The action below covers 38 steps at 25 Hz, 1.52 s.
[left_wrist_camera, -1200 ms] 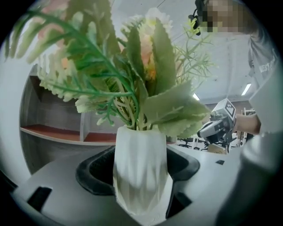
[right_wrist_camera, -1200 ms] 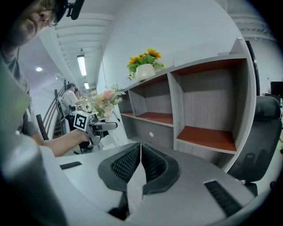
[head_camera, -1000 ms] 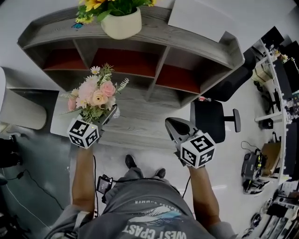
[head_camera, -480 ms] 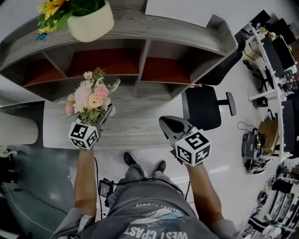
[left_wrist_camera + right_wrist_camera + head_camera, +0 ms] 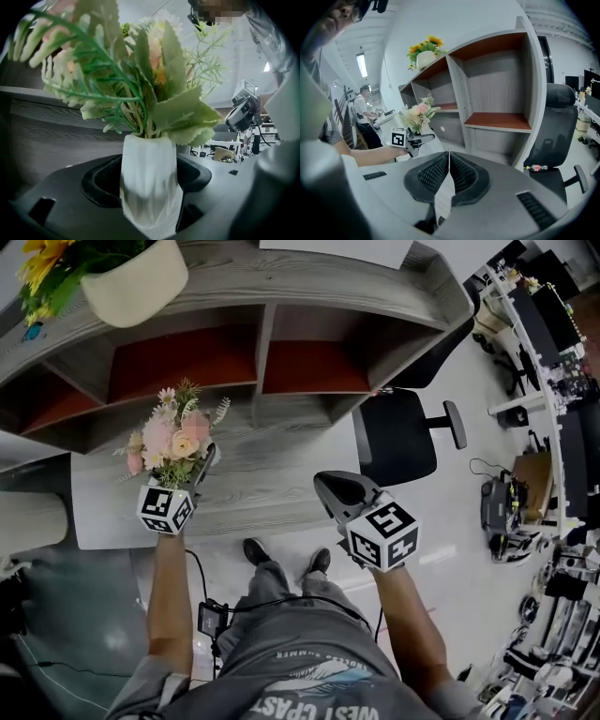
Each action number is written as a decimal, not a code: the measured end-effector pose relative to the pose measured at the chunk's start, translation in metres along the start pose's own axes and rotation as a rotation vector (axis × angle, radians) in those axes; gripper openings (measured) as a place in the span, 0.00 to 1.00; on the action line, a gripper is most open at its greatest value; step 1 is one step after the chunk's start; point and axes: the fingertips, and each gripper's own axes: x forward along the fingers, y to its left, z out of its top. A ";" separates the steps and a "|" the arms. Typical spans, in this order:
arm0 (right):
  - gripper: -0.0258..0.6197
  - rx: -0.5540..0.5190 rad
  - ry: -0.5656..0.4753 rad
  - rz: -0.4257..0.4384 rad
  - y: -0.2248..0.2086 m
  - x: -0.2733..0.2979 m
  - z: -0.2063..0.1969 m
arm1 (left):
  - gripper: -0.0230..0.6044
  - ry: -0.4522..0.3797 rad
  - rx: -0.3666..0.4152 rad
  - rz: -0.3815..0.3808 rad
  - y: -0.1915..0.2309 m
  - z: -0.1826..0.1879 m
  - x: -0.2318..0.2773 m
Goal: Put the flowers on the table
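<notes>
Flowers (image 5: 169, 432): artificial bunch, pink and cream blooms with green fern-like and broad leaves, standing upright in a white faceted vase (image 5: 149, 183)

Position: over the left part of the grey wood-grain table (image 5: 272, 479), in front of the shelf unit (image 5: 262, 343); whether the vase base touches the tabletop cannot be told

Left gripper (image 5: 201, 465): jaws spread wide, one on each side of the vase, closed against its walls; the vase is carried between them, the leaves rising above the jaws and filling most of the left gripper view

Right gripper (image 5: 336, 491): jaws brought together with only a thin slit between the ribbed pads, nothing in them; held over the near edge of the table, well apart from the flowers, to their right in the head view

Shelf unit: grey wood frame, open compartments with red-brown floors, standing at the back of the table

Cream pot (image 5: 131, 282): on top of the shelf unit at its left end, holding yellow flowers and green leaves

Office chair (image 5: 398, 432): black, with armrests, just beside the right end of the table; a small bottle (image 5: 536, 167) lies on its seat

Background person (image 5: 363, 112): stands at a far desk, seen in the right gripper view
</notes>
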 end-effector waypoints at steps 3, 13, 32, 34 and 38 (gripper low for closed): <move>0.09 0.011 0.020 -0.010 -0.004 -0.001 -0.010 | 0.59 0.002 0.004 -0.003 0.000 -0.012 0.008; 0.09 0.036 0.079 -0.041 -0.014 0.001 -0.024 | 0.59 0.003 0.009 -0.007 0.003 -0.035 0.029; 0.09 0.058 0.125 -0.015 -0.022 0.018 -0.041 | 0.59 0.013 0.024 0.007 0.003 -0.066 0.054; 0.09 0.057 0.124 -0.010 -0.022 0.020 -0.040 | 0.59 0.016 0.028 0.007 0.003 -0.066 0.054; 0.09 0.051 0.122 0.001 -0.023 0.022 -0.038 | 0.60 0.026 0.037 0.004 0.003 -0.067 0.055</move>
